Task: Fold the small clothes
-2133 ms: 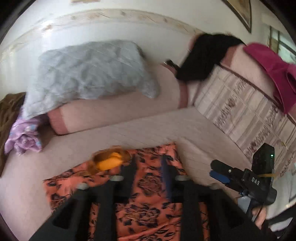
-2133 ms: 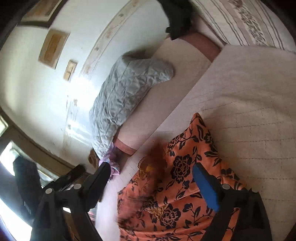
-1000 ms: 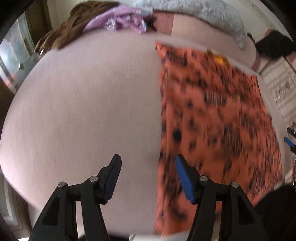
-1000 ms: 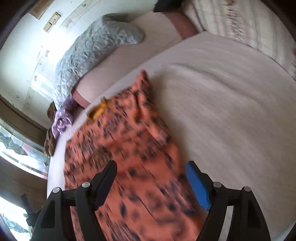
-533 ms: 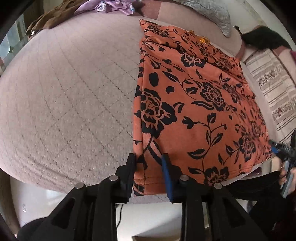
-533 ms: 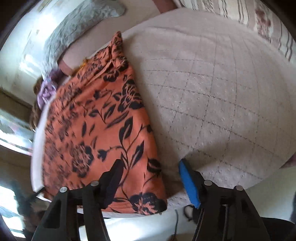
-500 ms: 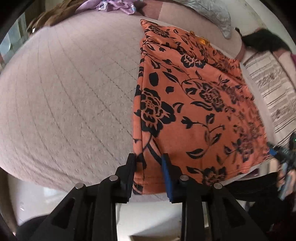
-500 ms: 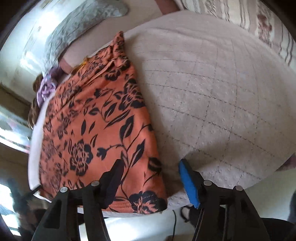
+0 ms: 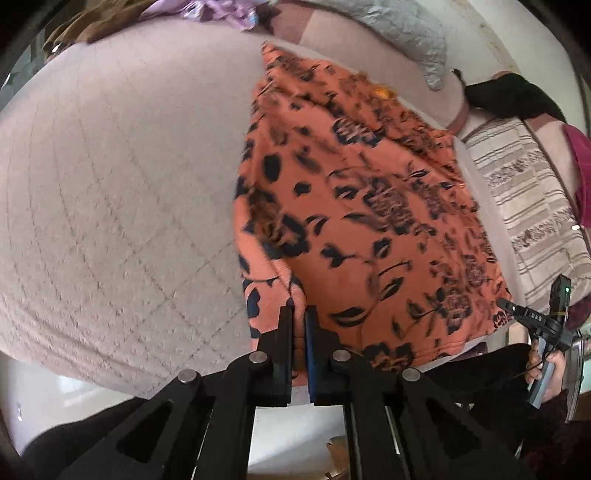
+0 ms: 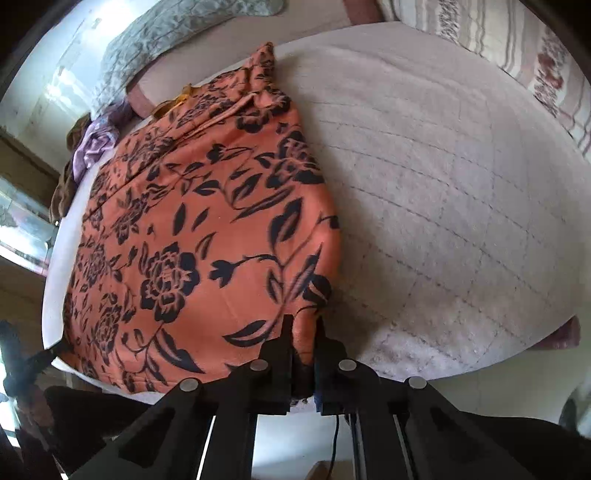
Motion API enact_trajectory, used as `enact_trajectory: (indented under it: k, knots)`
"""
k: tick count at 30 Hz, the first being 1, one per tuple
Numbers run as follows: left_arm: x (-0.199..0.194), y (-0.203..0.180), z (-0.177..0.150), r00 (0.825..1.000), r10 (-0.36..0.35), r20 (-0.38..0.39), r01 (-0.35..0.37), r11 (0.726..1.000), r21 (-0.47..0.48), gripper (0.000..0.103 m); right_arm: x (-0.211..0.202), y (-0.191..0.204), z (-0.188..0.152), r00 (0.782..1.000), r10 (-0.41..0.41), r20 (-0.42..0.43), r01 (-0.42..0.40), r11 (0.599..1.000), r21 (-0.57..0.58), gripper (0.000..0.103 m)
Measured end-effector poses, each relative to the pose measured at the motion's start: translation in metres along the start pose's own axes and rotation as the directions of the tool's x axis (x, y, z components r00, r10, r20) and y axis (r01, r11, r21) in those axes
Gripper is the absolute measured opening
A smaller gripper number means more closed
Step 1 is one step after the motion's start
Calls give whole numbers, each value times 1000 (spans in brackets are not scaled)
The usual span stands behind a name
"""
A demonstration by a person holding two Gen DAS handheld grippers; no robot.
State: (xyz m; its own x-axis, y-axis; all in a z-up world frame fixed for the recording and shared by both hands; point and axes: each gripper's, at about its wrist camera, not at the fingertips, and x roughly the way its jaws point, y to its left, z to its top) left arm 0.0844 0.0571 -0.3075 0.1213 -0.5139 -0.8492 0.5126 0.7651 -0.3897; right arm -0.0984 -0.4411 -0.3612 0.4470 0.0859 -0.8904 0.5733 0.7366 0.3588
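An orange garment with black flowers (image 9: 362, 206) lies spread on the pink quilted bed (image 9: 110, 184), its hem at the near edge. My left gripper (image 9: 298, 314) is shut on the hem's left corner, which is lifted and folded a little. My right gripper (image 10: 303, 323) is shut on the hem's right corner of the same garment (image 10: 192, 229). The right gripper also shows in the left wrist view (image 9: 517, 312) at the garment's far corner.
A grey quilted pillow (image 9: 406, 33) and a pink bolster (image 9: 343, 44) lie at the head of the bed. Purple and brown clothes (image 9: 207, 9) are piled in the far left corner. A striped cushion (image 9: 528, 206) and black and magenta clothes (image 9: 513, 96) are on the right.
Both grippers have closed on the hem corners; the right one was open half a second ago. The left corner has risen off the bed and the cloth is moving.
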Motion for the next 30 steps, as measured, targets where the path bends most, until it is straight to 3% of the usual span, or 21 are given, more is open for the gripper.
enact_trajectory:
  k: [4, 8, 11, 14, 19, 24, 27, 29, 30]
  knots:
    - [-43, -15, 34, 993, -75, 86, 69, 995, 65, 6, -26, 12, 14, 994, 84, 66, -84, 996, -6, 7]
    - [-75, -22, 90, 980, -123, 155, 110, 990, 89, 6, -56, 15, 54, 971, 176, 165, -183, 983, 31, 7]
    - [-81, -27, 146, 974, -109, 201, 90, 991, 104, 6, -66, 15, 102, 954, 206, 216, -222, 974, 52, 7]
    - [-66, -23, 209, 971, -84, 223, 64, 993, 95, 6, -64, 22, 162, 941, 185, 285, -214, 974, 76, 7]
    - [15, 4, 303, 984, -4, 178, 2, 1000, 11, 7, -14, 31, 274, 929, 165, 332, -217, 968, 125, 7]
    - [123, 37, 340, 981, 167, 99, -160, 985, -70, 10, 94, 31, 334, 951, 135, 278, -202, 952, 228, 10]
    - [132, 54, 339, 982, 146, 123, -128, 981, -145, 16, 143, 19, 342, 971, 106, 215, -162, 952, 261, 10]
    - [108, 63, 333, 973, 110, 203, -73, 981, -180, 21, 147, 11, 340, 959, 150, 242, -216, 937, 275, 11]
    - [91, 67, 328, 957, 112, 269, -62, 980, -187, 25, 139, 10, 336, 946, 178, 272, -253, 928, 272, 11]
